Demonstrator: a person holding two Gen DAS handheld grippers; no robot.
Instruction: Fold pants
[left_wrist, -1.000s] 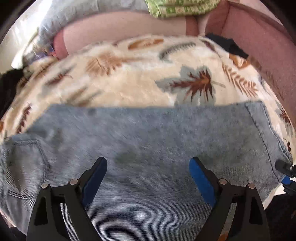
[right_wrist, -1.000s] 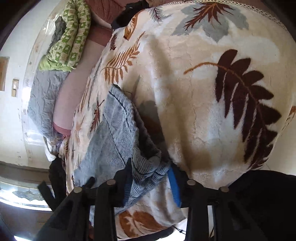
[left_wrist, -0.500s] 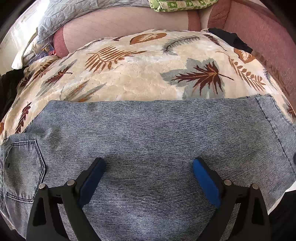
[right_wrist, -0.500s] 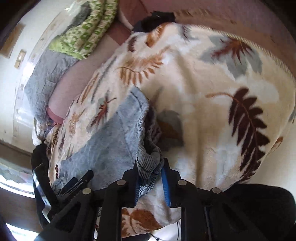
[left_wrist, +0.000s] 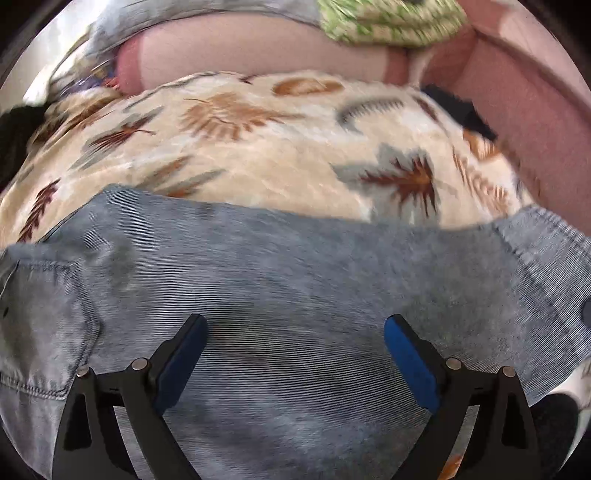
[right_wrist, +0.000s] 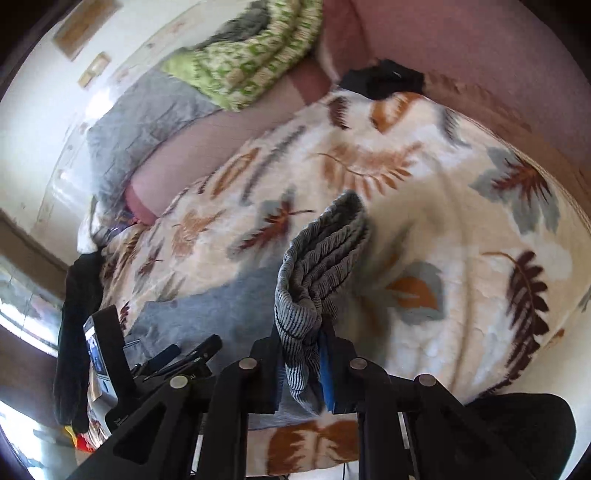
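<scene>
Slippage is the main risk judged here, and it is traced from left to right. At the left, the left gripper (left_wrist: 293, 350) is held spread wide above the pants (left_wrist: 295, 314), with nothing between its 2 blue pads (left_wrist: 181, 363), so that side of the garment is not restrained and could be dragged or bunched across the leaf-print blanket (left_wrist: 277, 166) if the cloth is pulled. Further right, the right gripper (right_wrist: 301, 363) is seen clamped narrow on a gathered leg end of the pants (right_wrist: 317, 258), which is lifted off the blanket (right_wrist: 461, 240) while the rest lies flat; several stacked layers are pinched, and an inner layer could be lost from the grip, or the fold could be laid down crooked, since both views are blurred with motion. By count, 1 pair of pants is seen, spread on 1 blanket, with 2 grippers, 1 green patterned quilt (right_wrist: 251, 62) and 1 grey quilt (right_wrist: 147, 110) piled behind, and 1 black item (right_wrist: 384, 83) at the blanket's far edge.
</scene>
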